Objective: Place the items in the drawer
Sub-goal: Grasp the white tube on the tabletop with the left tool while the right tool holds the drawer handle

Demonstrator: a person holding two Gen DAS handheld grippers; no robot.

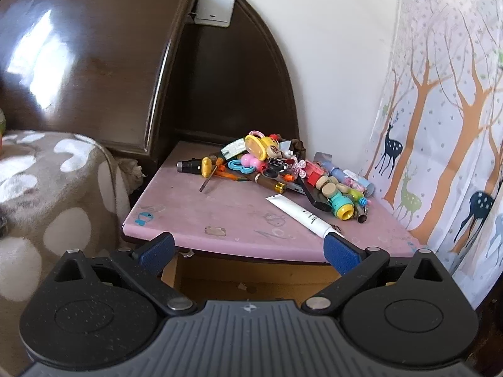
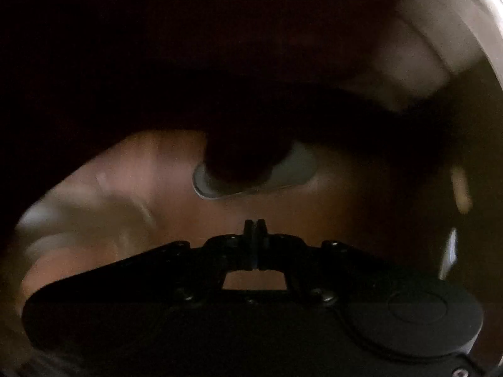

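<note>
In the left wrist view a pile of small items [image 1: 276, 166] lies on a pink-topped nightstand [image 1: 226, 207]: toys, a yellow-handled screwdriver [image 1: 208, 169], a white tube [image 1: 301, 216]. Below the top, the open drawer [image 1: 251, 279] shows its brown inside. My left gripper [image 1: 248, 248] is open and empty, in front of the nightstand's front edge. In the right wrist view my right gripper [image 2: 255, 224] is shut with nothing seen between the fingers, in a dark blurred space near a brown surface with a grey oval object [image 2: 283, 172].
A bed with a brown spotted blanket [image 1: 47, 188] is at the left, a dark wooden headboard [image 1: 94, 62] behind. A curtain with deer print [image 1: 440, 125] hangs at the right. A white wall switch [image 1: 215, 9] is above.
</note>
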